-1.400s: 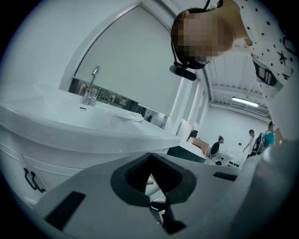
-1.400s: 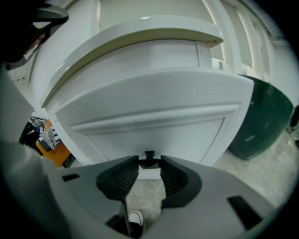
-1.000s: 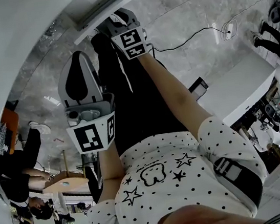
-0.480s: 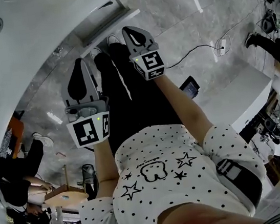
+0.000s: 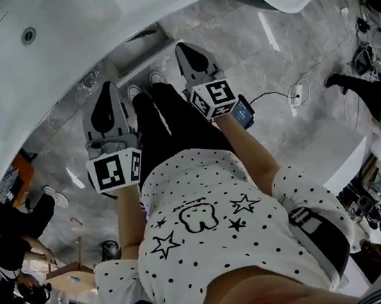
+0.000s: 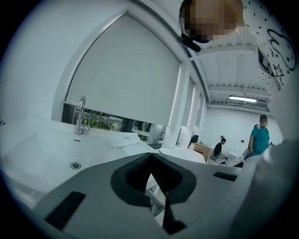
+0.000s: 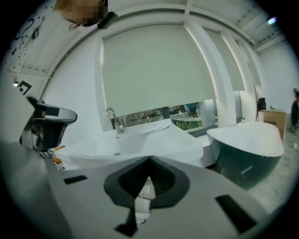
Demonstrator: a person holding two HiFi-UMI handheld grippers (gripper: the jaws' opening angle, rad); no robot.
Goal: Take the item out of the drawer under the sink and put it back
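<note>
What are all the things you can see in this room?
sink: one, white, upper left in the head view
tap: one, silver, at the back of the sink
bathtub: one, white inside and dark outside, right of the sink
blind: one, pale, behind the sink
floor: grey marble
other people: several, at the room's edges
shirt: one, white with black dots and stars
left gripper: grey, shut, empty
right gripper: grey, shut, empty
</note>
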